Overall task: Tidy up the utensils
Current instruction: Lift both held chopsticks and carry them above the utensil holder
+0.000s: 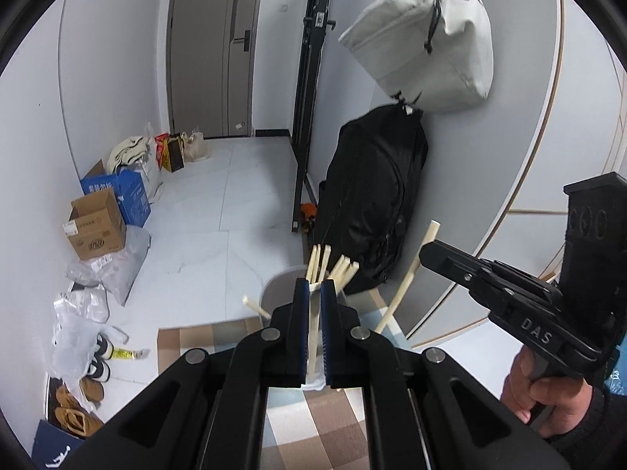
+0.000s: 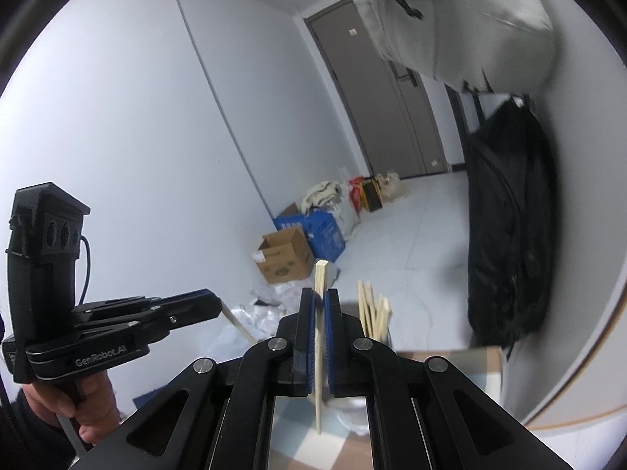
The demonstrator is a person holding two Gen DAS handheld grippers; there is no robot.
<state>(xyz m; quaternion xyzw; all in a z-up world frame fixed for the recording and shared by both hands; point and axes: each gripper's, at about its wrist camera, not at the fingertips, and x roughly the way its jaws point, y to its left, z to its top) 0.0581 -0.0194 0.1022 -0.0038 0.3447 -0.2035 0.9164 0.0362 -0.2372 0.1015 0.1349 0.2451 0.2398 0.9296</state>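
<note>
My left gripper is shut on a pale wooden chopstick that runs upright between its blue pads. Just beyond it, several chopsticks stand in a white holder on the checked tablecloth. My right gripper is shut on another chopstick, held upright above the table. In the left wrist view the right gripper is at the right, with its chopstick slanting down. In the right wrist view the left gripper is at the left, with its chopstick. The standing chopsticks also show there.
A black backpack leans on the wall with a grey bag hanging above it. Cardboard boxes, plastic bags and shoes lie along the left wall. A grey door is at the back.
</note>
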